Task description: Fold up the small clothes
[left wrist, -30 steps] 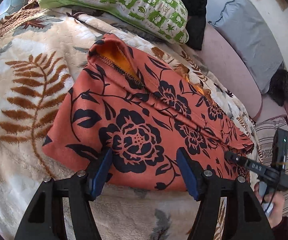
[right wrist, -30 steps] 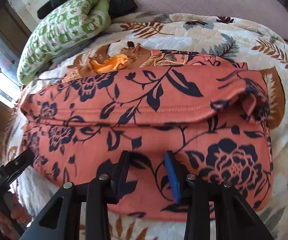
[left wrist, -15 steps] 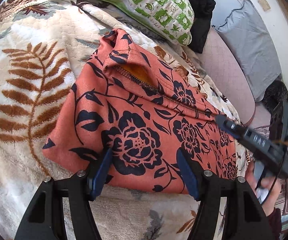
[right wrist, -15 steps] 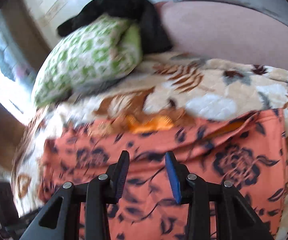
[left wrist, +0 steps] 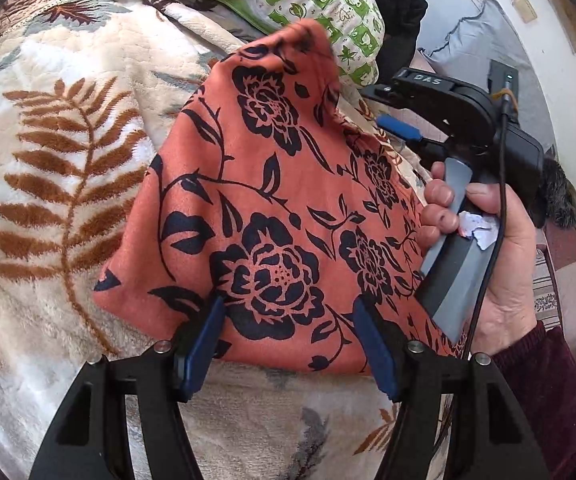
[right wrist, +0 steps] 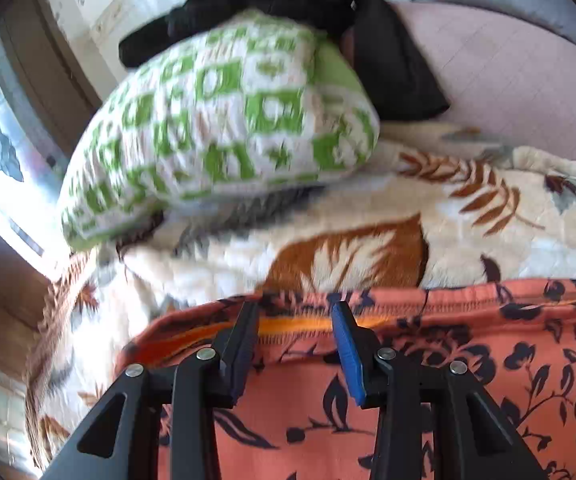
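An orange garment with black flowers [left wrist: 272, 208] lies partly folded on the fleece blanket [left wrist: 60, 128]. Its far corner is lifted and blurred. My left gripper [left wrist: 288, 340] is open, its blue pads either side of the garment's near edge. In the left wrist view the right gripper [left wrist: 400, 120] is held by a hand above the garment's far right side. In the right wrist view my right gripper [right wrist: 294, 340] is open over the garment's far hem [right wrist: 448, 312], where the orange lining shows.
A green and white checked pillow [right wrist: 224, 132] lies on the blanket beyond the garment, with black clothing [right wrist: 328, 12] behind it. A pink cushioned surface [right wrist: 508, 80] and a grey pillow [left wrist: 484, 52] lie further back.
The right gripper has moved forward across the garment to its far hem. The garment's far corner has risen. The left gripper has stayed open at the near edge.
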{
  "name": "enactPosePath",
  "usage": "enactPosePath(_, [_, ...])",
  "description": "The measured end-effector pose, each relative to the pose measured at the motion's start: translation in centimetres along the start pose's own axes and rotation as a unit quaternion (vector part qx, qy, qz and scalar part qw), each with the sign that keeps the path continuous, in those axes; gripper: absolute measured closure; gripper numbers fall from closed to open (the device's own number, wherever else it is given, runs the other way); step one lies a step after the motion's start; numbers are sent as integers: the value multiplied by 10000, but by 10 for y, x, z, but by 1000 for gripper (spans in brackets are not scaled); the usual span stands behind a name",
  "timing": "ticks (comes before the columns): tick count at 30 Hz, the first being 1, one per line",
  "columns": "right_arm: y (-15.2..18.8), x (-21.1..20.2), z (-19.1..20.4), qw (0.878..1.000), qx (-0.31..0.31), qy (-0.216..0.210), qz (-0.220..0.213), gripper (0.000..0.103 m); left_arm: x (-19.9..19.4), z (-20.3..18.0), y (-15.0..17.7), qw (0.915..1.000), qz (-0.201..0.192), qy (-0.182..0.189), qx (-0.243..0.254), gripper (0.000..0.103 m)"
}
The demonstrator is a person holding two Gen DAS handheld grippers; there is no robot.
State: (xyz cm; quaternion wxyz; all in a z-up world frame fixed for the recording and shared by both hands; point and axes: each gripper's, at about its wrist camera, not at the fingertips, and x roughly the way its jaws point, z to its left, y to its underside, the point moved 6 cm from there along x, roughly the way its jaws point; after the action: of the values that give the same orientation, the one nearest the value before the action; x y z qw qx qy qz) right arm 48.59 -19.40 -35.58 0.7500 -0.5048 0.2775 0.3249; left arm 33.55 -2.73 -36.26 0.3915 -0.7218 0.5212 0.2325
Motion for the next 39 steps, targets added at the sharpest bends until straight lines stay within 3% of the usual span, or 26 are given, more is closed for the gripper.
enactPosePath(3, [1,-18,-9,9998,104,-133,-39,60,-3,1,-2,10000,14,49,-81,36])
enactPosePath(6, [32,-40,-26,9995,-225,68,215,60,-14,3,-8,9998,-184,-92,4,36])
enactPosePath(11, [96,-108,-86,9993,-173,320,132,60,-29,8,-17,9942,-675,-749,369,36])
enactPosePath(14, [134,-144,-131,9980,160,614,-13,60,-14,13,-14,9892,-485,-1259,564,36])
enactPosePath(16, [164,-145,-165,9943,493,807,493,60,-4,8,-9,9796,-383,-1687,1018,36])
enactPosePath(18, [175,-162,-177,9952,679,562,427,60,-5,3,-6,9747,-410,-1831,1217,36])
enactPosePath(19, [176,-175,-182,9944,868,498,343,60,-8,2,-6,9763,-434,-1757,1186,36])
enactPosePath(21, [178,-204,-193,9904,1376,138,83,42,-16,5,-4,9837,-420,-1465,955,36])
enactPosePath(22, [181,-217,-198,9872,1594,-19,-44,38,-18,7,-3,9881,-363,-1273,785,36])
enactPosePath(27, [201,-253,-229,9677,2457,-485,-280,37,-33,21,22,9990,-116,-441,17,35])
enactPosePath(30, [213,-260,-242,9503,2974,-834,-403,37,-27,24,36,9996,135,-42,-257,35])
enactPosePath(34, [222,-252,-249,9276,3487,-1252,-479,37,-20,17,40,9971,178,541,-508,35])
enactPosePath(39, [225,-224,-250,9155,3770,-1359,-351,37,-4,19,23,9915,7,790,-1035,35])
